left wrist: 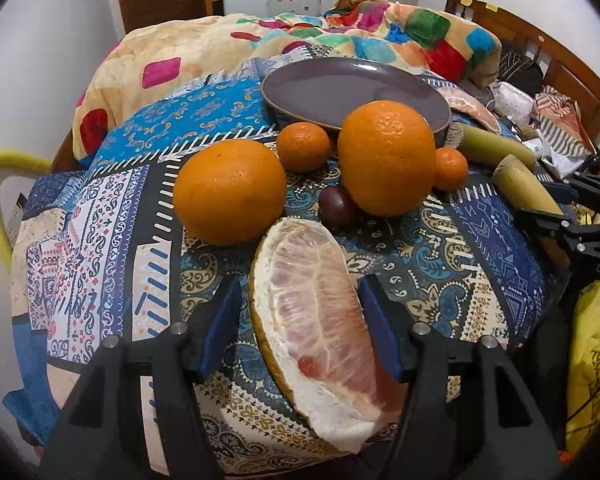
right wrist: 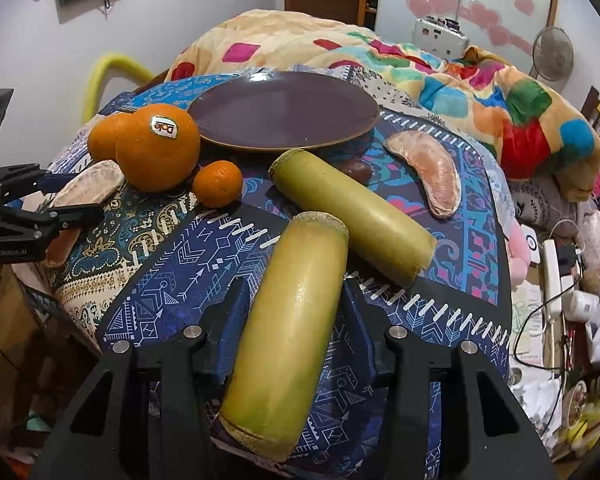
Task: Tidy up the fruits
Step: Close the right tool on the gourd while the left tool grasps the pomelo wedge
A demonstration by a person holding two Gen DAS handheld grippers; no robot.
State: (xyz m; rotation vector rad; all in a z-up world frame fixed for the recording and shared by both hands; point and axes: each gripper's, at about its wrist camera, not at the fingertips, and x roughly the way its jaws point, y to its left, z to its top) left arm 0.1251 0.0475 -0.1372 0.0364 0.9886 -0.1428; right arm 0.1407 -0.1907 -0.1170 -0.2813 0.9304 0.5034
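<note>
Progress: you are only starting. The purple plate is sitting bare at the far side of the patterned cloth, and every fruit is lying outside it on the cloth.

Left to right in the left wrist view: one large orange, a small mandarin just in front of the plate, a dark round fruit between the oranges, a second large orange against the plate rim, a second small mandarin beside it, and two greenish sugarcane pieces. A second pomelo segment is lying right of the plate.

Left hand-held gripper: angled down at the cloth, jaws about half open, straddling the near pomelo wedge. The right pad looks to be touching it; the left pad is showing a narrow gap, so no firm grip yet.

Right hand-held gripper: also pitched down, jaws narrowed around the near sugarcane piece, pads meeting its sides. It is resting on the cloth, its far end against the other sugarcane piece.
</note>
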